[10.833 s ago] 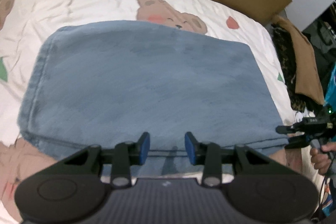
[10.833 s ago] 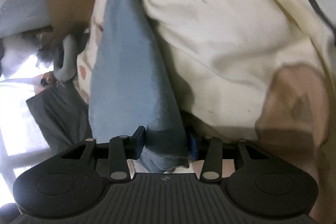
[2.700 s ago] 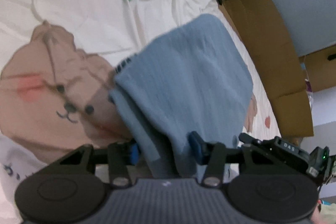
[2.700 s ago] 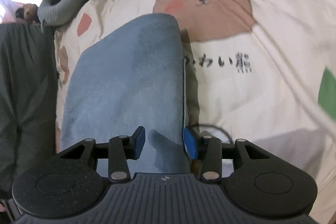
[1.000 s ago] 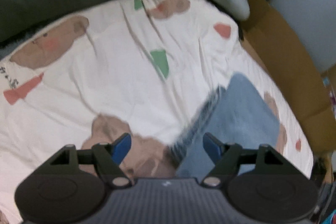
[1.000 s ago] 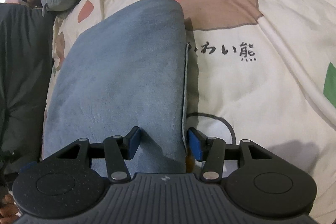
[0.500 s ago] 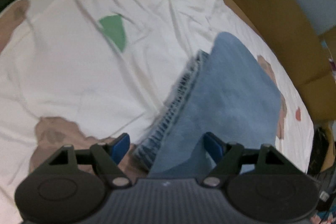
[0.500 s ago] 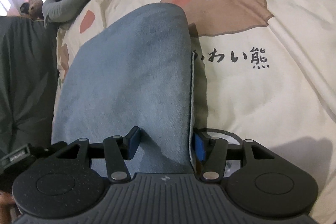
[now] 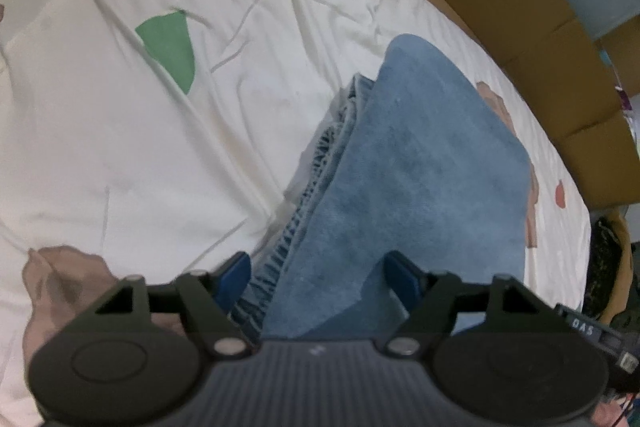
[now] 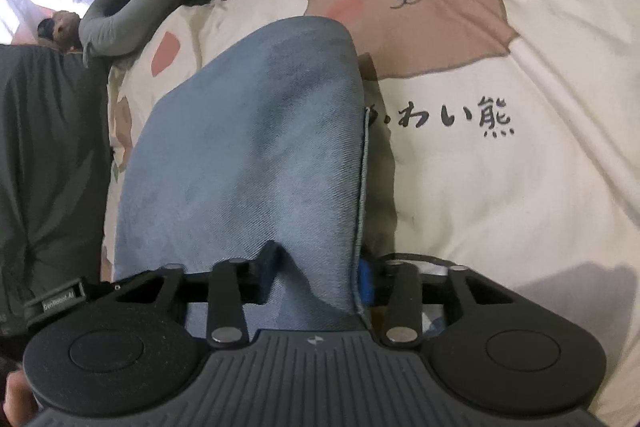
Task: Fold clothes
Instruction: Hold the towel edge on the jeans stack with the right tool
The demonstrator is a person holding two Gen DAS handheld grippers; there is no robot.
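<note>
The blue garment [image 10: 248, 155] lies folded into a long, narrow stack on the bear-print bedsheet [image 10: 520, 207], its far end just beside the printed bear's face and its near end under both tools. What has just changed is on the right: the right gripper [image 10: 320, 275] has just been closing its jaws, and where a moment ago its blue pads stood off either side of the cloth, they now pinch the near corner, with the fabric bunched into a raised ridge between them and the stitched side edge pressed against the right-hand pad. So the right side counts as gripping the garment. The left gripper [image 9: 320, 271] has swung in from over the bare sheet, where the garment showed only off to one side a second back, and now straddles the other near corner, right by the layered hems that fan out along the stack's edge. Its jaws stand wide apart with the cloth between them, and the pads do not press on it, so it holds nothing yet. For the task this reads as the set-up for one more fold: one corner is secured, the other is lined up but not taken. The likely next need is for the left jaws to close on all the layers at once, since the loose hems could slip out and spoil the stack.
</note>
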